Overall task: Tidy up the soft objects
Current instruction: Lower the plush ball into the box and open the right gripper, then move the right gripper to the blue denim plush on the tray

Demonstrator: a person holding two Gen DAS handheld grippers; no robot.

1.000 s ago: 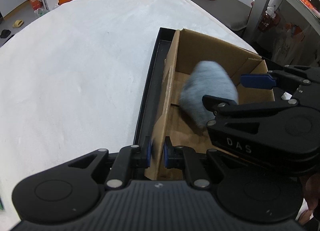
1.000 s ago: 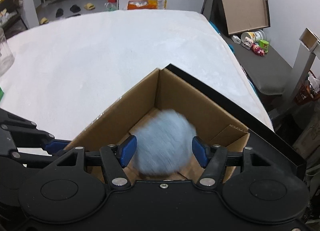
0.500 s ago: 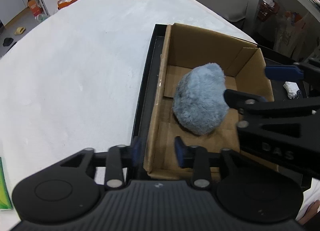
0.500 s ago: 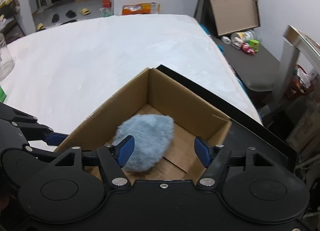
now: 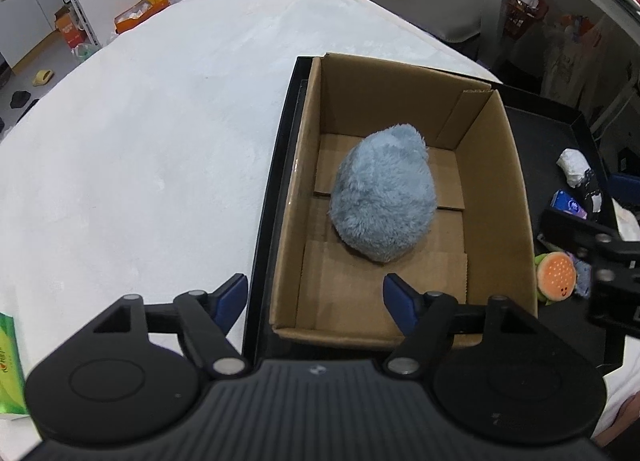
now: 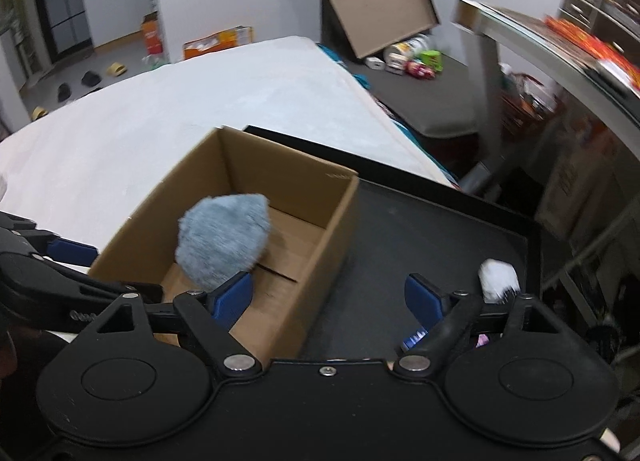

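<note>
A fluffy blue-grey plush ball (image 5: 383, 194) lies on the floor of an open cardboard box (image 5: 516, 197); it also shows in the right wrist view (image 6: 224, 239) inside the box (image 6: 332, 221). The box stands in a black tray (image 5: 272, 181), also in the right wrist view (image 6: 432, 221). My left gripper (image 5: 316, 307) is open and empty, straddling the box's near left corner. My right gripper (image 6: 329, 295) is open and empty, over the box's right wall and the tray floor. A burger-shaped plush (image 5: 556, 272) lies in the tray right of the box.
A white crumpled soft item (image 6: 498, 276) and a blue packet (image 5: 568, 203) lie in the tray. A white padded surface (image 5: 140, 141) spreads left of the tray. A green packet (image 5: 10, 365) sits at the left edge. Shelves and clutter stand to the right.
The blue plush dropped from my right gripper into the box and now rests there. My left gripper let go of the box wall and opened wide. My right gripper swung right over the tray.
</note>
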